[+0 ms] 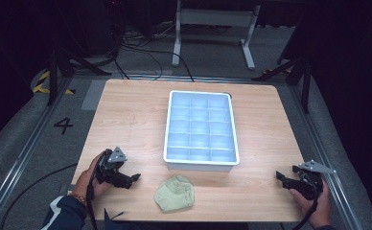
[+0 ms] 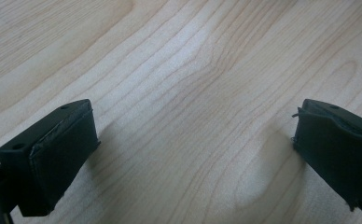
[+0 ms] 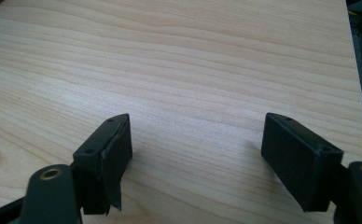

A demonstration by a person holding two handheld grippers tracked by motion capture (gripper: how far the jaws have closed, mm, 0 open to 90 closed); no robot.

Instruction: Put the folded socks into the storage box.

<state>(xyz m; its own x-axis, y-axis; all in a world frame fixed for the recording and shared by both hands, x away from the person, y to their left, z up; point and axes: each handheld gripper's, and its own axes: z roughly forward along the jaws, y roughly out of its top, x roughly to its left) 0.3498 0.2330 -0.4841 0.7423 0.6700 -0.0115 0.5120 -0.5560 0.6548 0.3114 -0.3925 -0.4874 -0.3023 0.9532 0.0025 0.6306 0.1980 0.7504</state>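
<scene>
Table (image 1: 126, 120): light wood grain top, rounded corners, lit from above; dark surroundings.

Left gripper (image 1: 137, 177): near front-left edge of table, held in left hand (image 1: 90, 177), pointing right toward cloth. Jaws spread wide in left gripper view (image 2: 195, 140), bare wood between them, nothing pinched. Grey three-cornered plate on top.

Right gripper (image 1: 278, 177): near front-right corner, held in right hand (image 1: 318, 199), pointing left. Jaws spread wide in right gripper view (image 3: 195, 144), bare wood between them, nothing pinched. Grey plate on top.

Cloth (image 1: 175, 193): pale green, crumpled in a rounded heap, at front edge of table between the two grippers, nearer the left one, apart from both. Just in front of tray, not touching it.

Tray (image 1: 167, 129): white plastic, rectangular, divided into a grid of small compartments, centre of table, long side running away from the person. Compartments look empty.

Writing: numeral "4" (image 1: 63, 125) in black on grey floor left of table. No brand or label readable on grippers, tray or cloth.

Floor marking: yellow-black striped tape (image 1: 42, 82), far left.
</scene>
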